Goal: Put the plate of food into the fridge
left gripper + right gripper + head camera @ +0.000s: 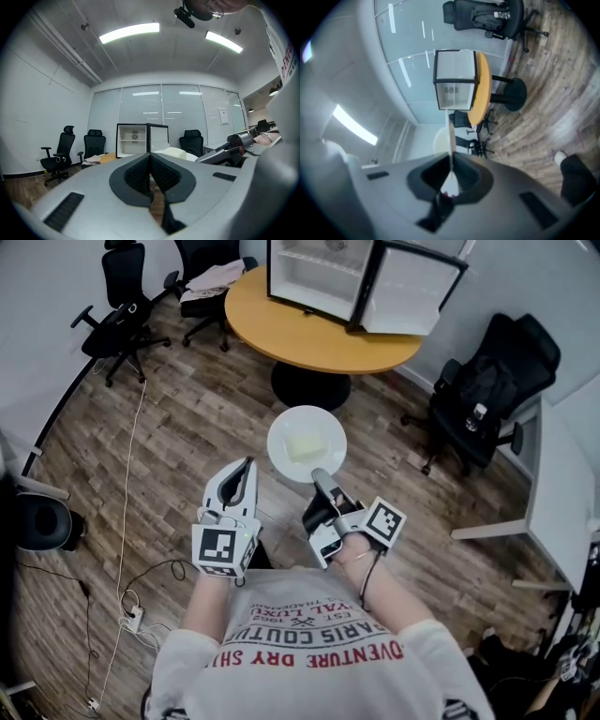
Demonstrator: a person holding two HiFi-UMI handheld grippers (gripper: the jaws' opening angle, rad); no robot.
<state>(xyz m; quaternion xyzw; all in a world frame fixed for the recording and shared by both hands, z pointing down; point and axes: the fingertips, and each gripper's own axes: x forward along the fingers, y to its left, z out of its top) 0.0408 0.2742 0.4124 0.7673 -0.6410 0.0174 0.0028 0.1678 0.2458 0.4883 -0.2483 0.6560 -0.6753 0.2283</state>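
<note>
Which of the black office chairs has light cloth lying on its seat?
The chair beside the orange table, at the head view's top: pale cloth covers its seat. The chair near the left wall shows none.

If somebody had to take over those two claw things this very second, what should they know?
Right gripper: shut on the near rim of the plate, carrying it alone above the floor.
Left gripper: shut, empty, beside the plate and not touching it.
Food: a pale block in the middle of the plate.
Fridge: ahead on the round table, with its door open.
Done: plate picked up, fridge open.
Left: walk up, slide the plate onto a shelf, let go, probably close the door.
</note>
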